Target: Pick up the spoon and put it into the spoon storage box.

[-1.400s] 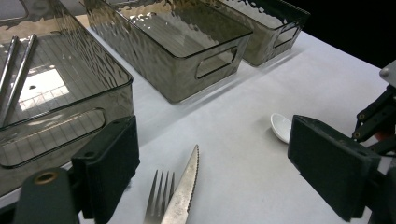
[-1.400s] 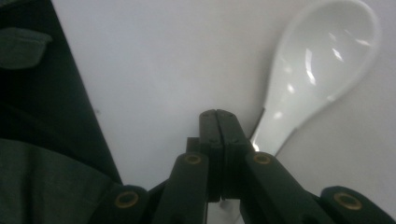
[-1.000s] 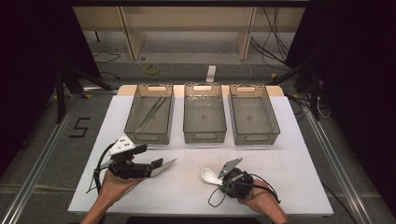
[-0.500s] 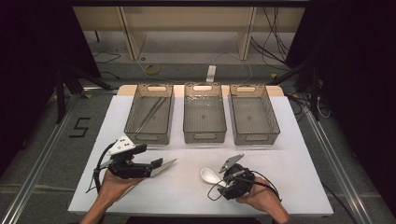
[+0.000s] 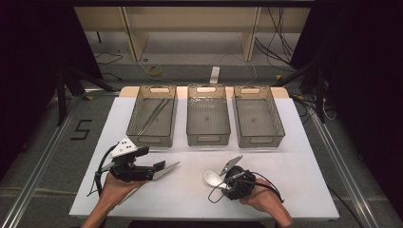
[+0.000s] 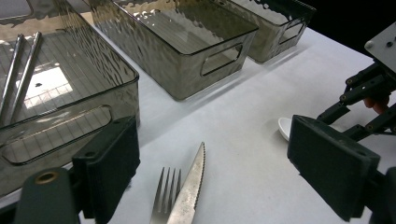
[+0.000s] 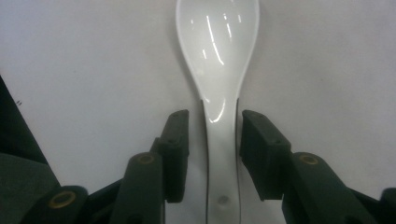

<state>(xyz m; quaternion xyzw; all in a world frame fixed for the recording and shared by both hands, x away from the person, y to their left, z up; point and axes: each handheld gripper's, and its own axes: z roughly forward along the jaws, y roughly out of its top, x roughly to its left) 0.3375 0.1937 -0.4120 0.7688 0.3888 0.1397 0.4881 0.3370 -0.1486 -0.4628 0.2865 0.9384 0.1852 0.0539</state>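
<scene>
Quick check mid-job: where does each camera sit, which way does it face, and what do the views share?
High view: above the person's side, facing forward and down on the table, three bins and both hands.
Left gripper view: on the left gripper, looking along its open jaws over a fork and knife toward the bins.
Right gripper view: on the right gripper, looking down; its closing jaws flank the white spoon, apart from it.
Shared: the spoon shows in all three.
</scene>
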